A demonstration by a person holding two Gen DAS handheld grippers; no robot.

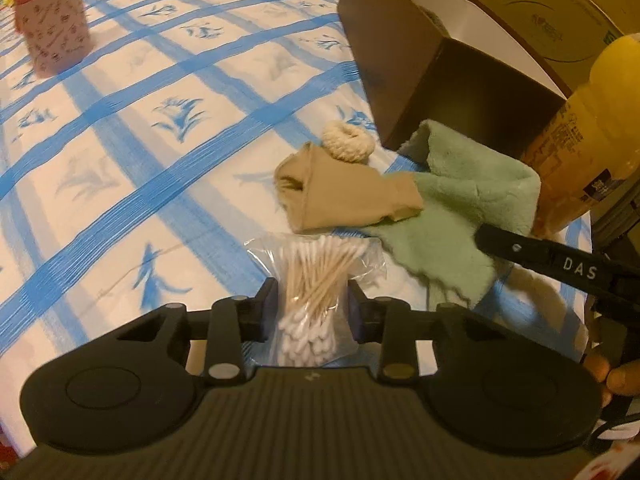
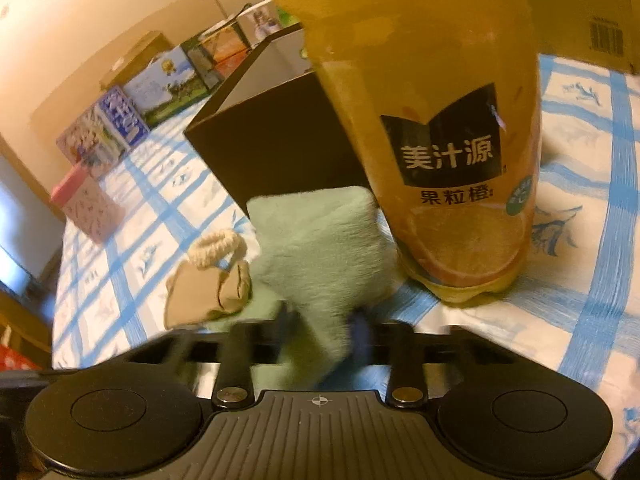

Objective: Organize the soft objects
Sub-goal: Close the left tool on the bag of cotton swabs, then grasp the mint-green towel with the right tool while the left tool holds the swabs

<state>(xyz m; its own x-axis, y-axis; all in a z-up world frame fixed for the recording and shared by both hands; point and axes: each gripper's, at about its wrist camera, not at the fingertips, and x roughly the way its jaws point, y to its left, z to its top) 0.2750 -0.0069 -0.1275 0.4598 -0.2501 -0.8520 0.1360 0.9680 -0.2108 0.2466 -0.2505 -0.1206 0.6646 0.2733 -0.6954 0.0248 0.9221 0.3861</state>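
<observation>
Lower centre, the left gripper (image 1: 312, 308) clenches a bag of cotton swabs (image 1: 316, 280) while the right gripper (image 2: 320, 320) grips the green cloth (image 2: 320, 248) (blurred).

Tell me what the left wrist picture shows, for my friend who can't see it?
The left gripper has its jaws around a clear bag of cotton swabs on a blue-checked tablecloth. Just beyond lie a tan sock, a cream hair tie and a green cloth.
</observation>
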